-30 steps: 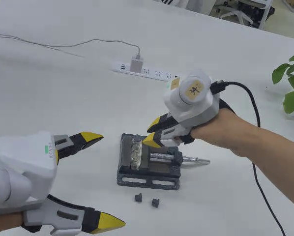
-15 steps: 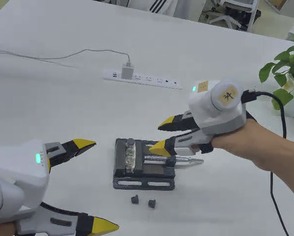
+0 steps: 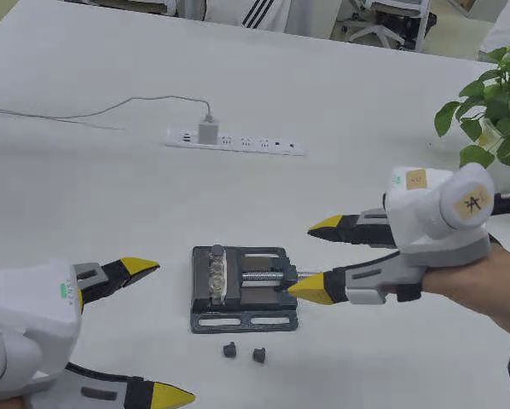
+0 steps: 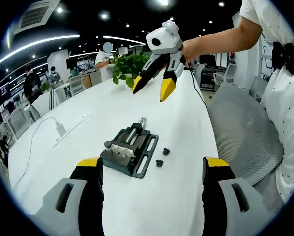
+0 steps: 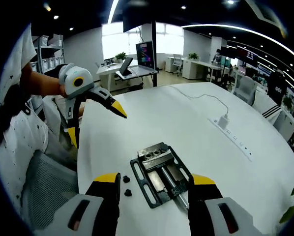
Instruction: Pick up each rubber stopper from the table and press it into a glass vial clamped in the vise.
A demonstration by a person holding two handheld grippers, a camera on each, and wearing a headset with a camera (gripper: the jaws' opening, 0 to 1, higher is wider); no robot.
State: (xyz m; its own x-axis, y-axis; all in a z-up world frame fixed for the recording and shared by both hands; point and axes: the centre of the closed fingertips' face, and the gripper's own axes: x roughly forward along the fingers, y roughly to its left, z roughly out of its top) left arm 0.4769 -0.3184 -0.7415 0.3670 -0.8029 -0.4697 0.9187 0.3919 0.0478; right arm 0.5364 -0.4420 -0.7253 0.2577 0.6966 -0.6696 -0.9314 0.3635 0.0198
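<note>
A small black vise (image 3: 242, 290) stands on the white table and clamps a row of clear glass vials (image 3: 216, 273); the vial at the far end looks capped dark. Two dark rubber stoppers (image 3: 229, 349) (image 3: 259, 355) lie loose just in front of the vise. My right gripper (image 3: 313, 257) hovers open to the right of the vise, its lower tip near the screw. My left gripper (image 3: 161, 331) is open, low at the left, apart from the vise. In the left gripper view the vise (image 4: 130, 150) and stoppers (image 4: 165, 152) lie ahead between my jaws. The right gripper view shows the vise (image 5: 159, 172) and stoppers (image 5: 126, 179).
A white power strip (image 3: 238, 141) with a plugged charger and trailing cable lies behind the vise. A green plant (image 3: 494, 111) stands at the right table edge. The right gripper's black cable runs off to the right. Office chairs stand beyond the far edge.
My right gripper has drawn back to the right from the vise jaws, and its jaws have spread wider. My left gripper has stayed at the lower left. The head camera has shifted.
</note>
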